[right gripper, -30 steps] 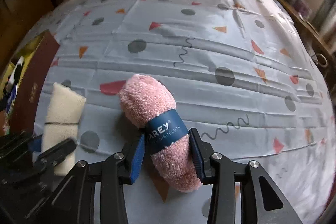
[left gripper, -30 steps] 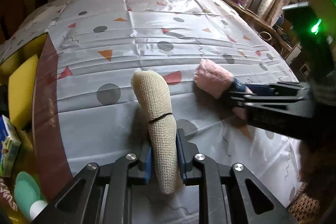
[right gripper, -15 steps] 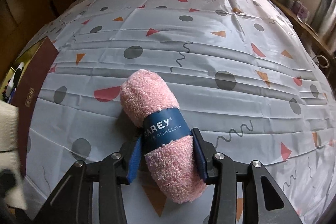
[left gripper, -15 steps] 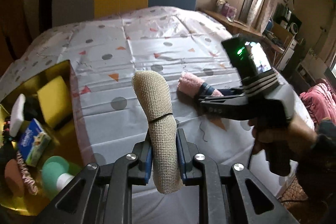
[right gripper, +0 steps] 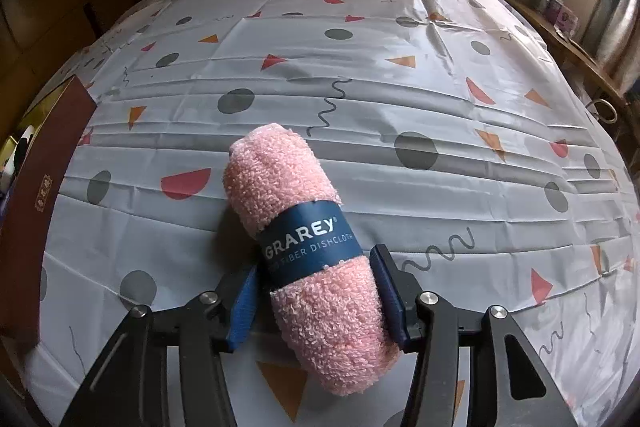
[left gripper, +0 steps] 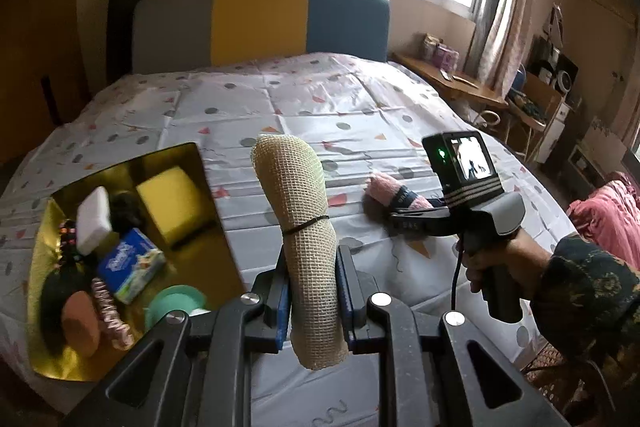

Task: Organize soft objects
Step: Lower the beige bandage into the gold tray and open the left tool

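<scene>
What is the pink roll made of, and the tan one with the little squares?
The pink roll looks like fluffy microfiber terry: loopy fuzz, and its blue paper band reads "fiber dishcloth". The tan roll looks like a coarse open-weave mesh cloth, matte, with a visible grid of threads, tied by a thin dark band; the exact fibre is unclear.

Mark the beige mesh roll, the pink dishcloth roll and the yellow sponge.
beige mesh roll (left gripper: 298, 187), left wrist view, upper half above its black band.
pink dishcloth roll (right gripper: 280, 179), right wrist view, fluffy far end.
yellow sponge (left gripper: 172, 199), left wrist view, top face.
</scene>
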A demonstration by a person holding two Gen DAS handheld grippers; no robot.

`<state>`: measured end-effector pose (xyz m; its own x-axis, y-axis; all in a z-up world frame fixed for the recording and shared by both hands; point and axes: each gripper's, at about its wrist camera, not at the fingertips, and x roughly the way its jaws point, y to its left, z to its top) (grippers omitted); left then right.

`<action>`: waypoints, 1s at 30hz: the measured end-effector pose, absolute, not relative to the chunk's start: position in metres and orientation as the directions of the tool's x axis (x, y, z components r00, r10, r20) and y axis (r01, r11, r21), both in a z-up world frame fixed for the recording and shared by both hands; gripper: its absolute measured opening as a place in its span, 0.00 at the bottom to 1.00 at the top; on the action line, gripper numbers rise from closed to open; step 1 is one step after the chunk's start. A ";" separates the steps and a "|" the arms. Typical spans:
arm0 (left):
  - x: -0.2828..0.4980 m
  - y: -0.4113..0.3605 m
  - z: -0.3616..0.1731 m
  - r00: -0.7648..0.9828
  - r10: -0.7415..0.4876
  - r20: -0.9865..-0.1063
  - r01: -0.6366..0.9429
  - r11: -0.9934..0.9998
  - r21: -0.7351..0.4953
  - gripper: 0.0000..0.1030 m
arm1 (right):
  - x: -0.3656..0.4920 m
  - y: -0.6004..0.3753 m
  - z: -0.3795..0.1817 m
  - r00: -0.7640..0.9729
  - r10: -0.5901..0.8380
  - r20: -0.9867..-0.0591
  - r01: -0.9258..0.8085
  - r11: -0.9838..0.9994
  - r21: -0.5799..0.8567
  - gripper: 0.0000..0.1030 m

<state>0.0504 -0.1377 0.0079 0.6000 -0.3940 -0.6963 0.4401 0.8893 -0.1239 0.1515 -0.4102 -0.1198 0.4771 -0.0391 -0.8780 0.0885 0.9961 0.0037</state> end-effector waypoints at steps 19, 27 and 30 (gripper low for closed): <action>0.042 0.018 -0.003 0.652 -0.227 -0.724 0.143 0.974 -0.176 0.18 | 0.156 -0.400 -0.116 0.503 -0.149 -0.852 0.073 0.989 -0.130 0.48; 0.059 0.060 -0.029 0.620 -0.186 -0.762 0.023 0.975 -0.219 0.18 | 0.155 -0.394 -0.118 0.500 -0.156 -0.852 0.046 0.987 -0.154 0.38; 0.071 0.048 -0.033 0.606 -0.225 -0.763 0.050 0.968 -0.246 0.18 | 0.155 -0.394 -0.119 0.497 -0.162 -0.852 0.044 0.986 -0.161 0.38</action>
